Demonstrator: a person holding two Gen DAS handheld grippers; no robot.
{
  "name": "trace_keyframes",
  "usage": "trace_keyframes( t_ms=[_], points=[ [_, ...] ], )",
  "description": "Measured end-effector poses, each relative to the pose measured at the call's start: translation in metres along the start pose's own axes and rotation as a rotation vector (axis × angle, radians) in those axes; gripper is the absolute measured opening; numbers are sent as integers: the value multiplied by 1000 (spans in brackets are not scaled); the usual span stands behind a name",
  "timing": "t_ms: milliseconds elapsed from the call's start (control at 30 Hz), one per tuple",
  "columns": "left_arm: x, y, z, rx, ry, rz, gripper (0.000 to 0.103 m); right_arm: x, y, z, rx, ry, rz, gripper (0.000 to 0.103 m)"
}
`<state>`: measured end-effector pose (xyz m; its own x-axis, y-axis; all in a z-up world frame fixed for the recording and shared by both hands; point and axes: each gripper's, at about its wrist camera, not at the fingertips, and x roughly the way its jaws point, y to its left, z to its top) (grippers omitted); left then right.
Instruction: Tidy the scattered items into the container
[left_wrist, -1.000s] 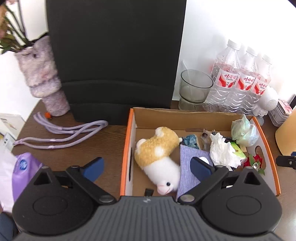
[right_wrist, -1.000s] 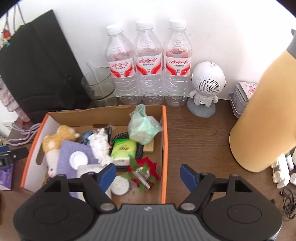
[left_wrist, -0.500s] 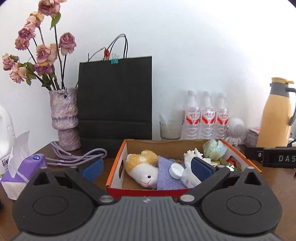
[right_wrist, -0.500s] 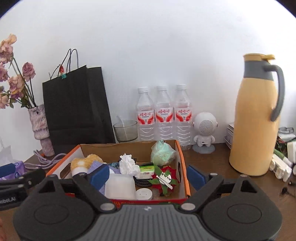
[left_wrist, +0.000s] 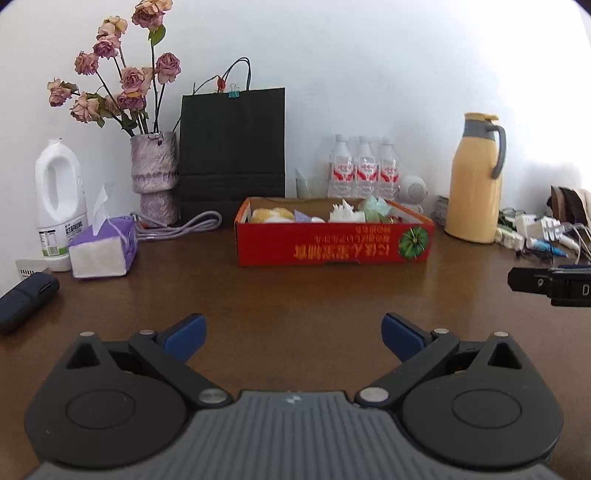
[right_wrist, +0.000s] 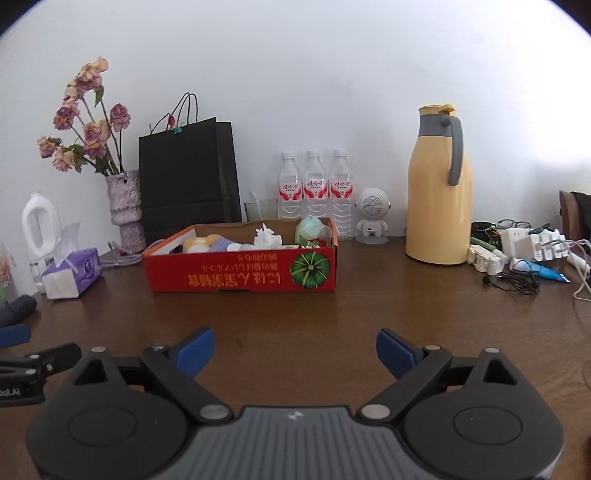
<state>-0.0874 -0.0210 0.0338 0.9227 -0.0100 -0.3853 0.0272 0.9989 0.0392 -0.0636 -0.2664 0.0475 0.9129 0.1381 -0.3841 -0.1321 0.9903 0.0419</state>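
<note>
Red cardboard box (left_wrist: 334, 242) with an orange rim, the container, sits on the brown wooden table (left_wrist: 295, 295) at twelve o'clock from both tongs, well apart from them, its long axis running nine to three across the view. It holds a yellow-and-white plush toy (left_wrist: 271, 215), crumpled white tissue (left_wrist: 345, 213) and a pale green wad (left_wrist: 376, 207).

The left gripper (left_wrist: 293, 332) and the right gripper (right_wrist: 295, 349) both hang released, jaws spread wide with nothing between them. Neither looks clearly nearer the box; in the right wrist view it lies slightly toward eleven o'clock.

The front wall hides most of the box's contents. No loose item shows on the open table between tongs and box, so the tidying looks about finished. A dark blue pouch (left_wrist: 26, 299) at nine o'clock is cut off, as is the small clutter (right_wrist: 524, 254) at two o'clock.
</note>
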Motion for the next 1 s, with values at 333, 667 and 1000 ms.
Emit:
trace_keyframes(
  t_ms=[333, 667, 1000],
  points=[
    [47, 9, 14, -65, 117, 20, 103, 37, 26, -3, -38, 120, 39, 101],
    [102, 12, 17, -47, 253, 12, 103, 111, 30, -4, 36, 268, 13, 101],
    [108, 9, 12, -43, 293, 20, 103, 113, 37, -8, -17, 283, -18, 101]
  ],
)
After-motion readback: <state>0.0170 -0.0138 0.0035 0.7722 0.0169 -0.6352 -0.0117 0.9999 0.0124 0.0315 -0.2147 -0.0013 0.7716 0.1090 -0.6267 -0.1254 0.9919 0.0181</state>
